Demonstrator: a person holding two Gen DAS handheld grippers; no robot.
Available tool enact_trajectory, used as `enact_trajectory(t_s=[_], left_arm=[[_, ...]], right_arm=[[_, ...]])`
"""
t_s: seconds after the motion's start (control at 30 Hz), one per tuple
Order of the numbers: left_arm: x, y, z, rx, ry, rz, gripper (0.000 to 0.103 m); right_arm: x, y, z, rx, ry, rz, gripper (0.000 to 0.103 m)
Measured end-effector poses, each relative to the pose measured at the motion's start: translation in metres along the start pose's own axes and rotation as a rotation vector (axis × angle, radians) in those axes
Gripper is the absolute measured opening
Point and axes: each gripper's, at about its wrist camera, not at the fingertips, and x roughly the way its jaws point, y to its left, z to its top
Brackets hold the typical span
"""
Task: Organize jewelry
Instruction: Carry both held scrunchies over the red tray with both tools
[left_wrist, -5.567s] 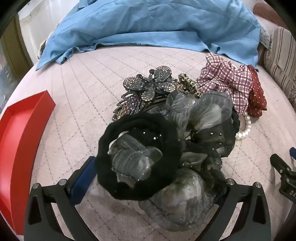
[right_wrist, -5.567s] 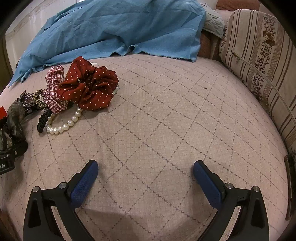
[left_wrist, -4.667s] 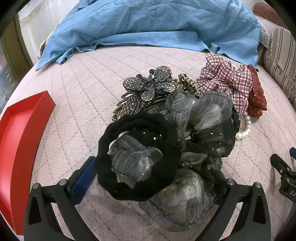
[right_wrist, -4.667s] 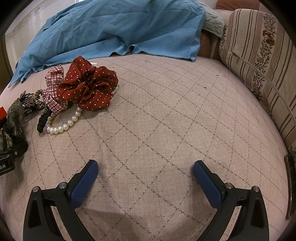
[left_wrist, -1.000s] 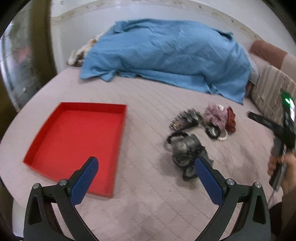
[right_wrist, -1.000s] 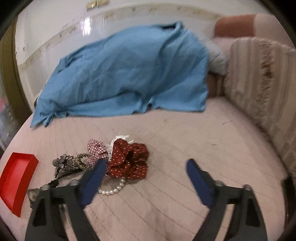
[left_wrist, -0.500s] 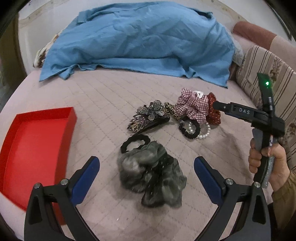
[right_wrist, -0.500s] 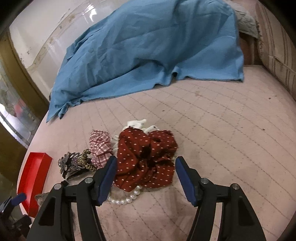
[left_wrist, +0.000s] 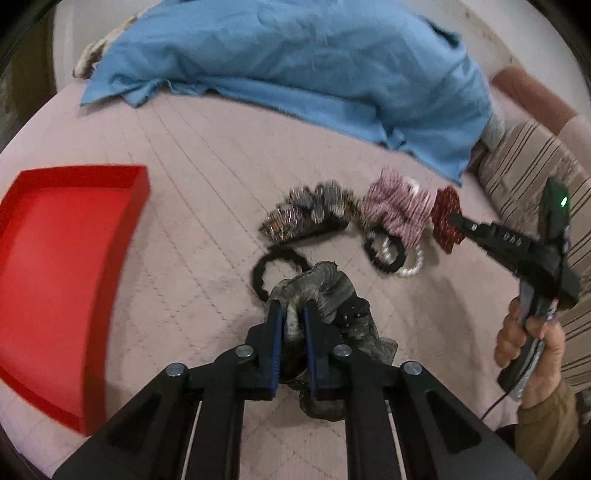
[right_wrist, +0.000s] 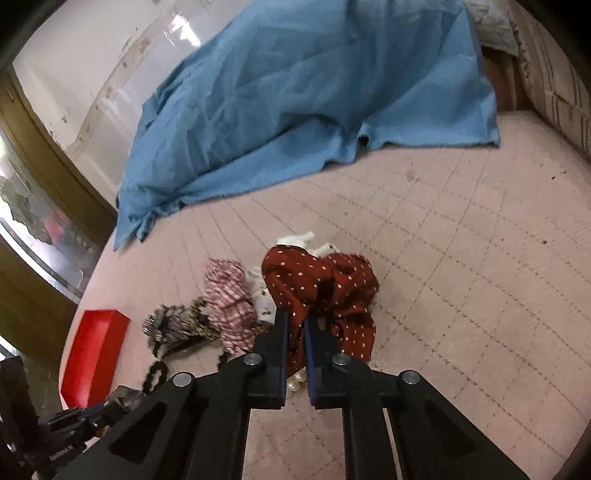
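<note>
With both grips taken, lift straight up. Left gripper (left_wrist: 293, 325) is closing, pads pinching the grey scrunchie (left_wrist: 325, 295) near centre; right gripper (right_wrist: 293, 334) is clamped on the red dotted scrunchie (right_wrist: 321, 288). Watch for the pearl bracelet (left_wrist: 406, 264) snagging. Carry left to the red tray (left_wrist: 55, 266).

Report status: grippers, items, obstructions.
Left gripper closing on grey scrunchie. Right gripper shut on red dotted scrunchie. Red tray unobstructed.
</note>
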Motion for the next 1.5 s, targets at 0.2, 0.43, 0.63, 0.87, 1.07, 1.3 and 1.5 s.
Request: enact_trajectory(t_s=[0.2,0.43,0.63,0.87,1.07,1.3,1.5], left_arm=[[-0.055,0.022,-0.002,-0.032,-0.092,-0.038,0.011],[-0.103,0.079,0.000,-0.099,-0.190,0.031,0.011],[-0.134,0.144,-0.004,-0.181,-0.235,0.120,0.011],[-0.132,0.219,0.008,-0.289,-0.240,0.183,0.011],[-0.105,0.265,0.027,-0.353,-0.230,0.206,0.011],[-0.072,0.299,0.046,-0.380,-0.205,0.231,0.011],[-0.060,0.319,0.056,-0.435,-0.197,0.150,0.011]], right_arm=[[-0.031,0.010,-0.002,0.025,-0.066,0.059,0.008],[-0.051,0.030,-0.015,0.008,-0.089,0.116,0.008],[-0.041,0.063,-0.040,-0.080,-0.043,0.076,0.008],[-0.039,0.142,-0.056,-0.221,-0.011,0.125,0.008],[-0.019,0.226,-0.053,-0.329,0.068,0.208,0.008],[0.027,0.305,-0.060,-0.414,0.156,0.244,0.008],[0.080,0.350,-0.070,-0.474,0.222,0.211,0.008]])
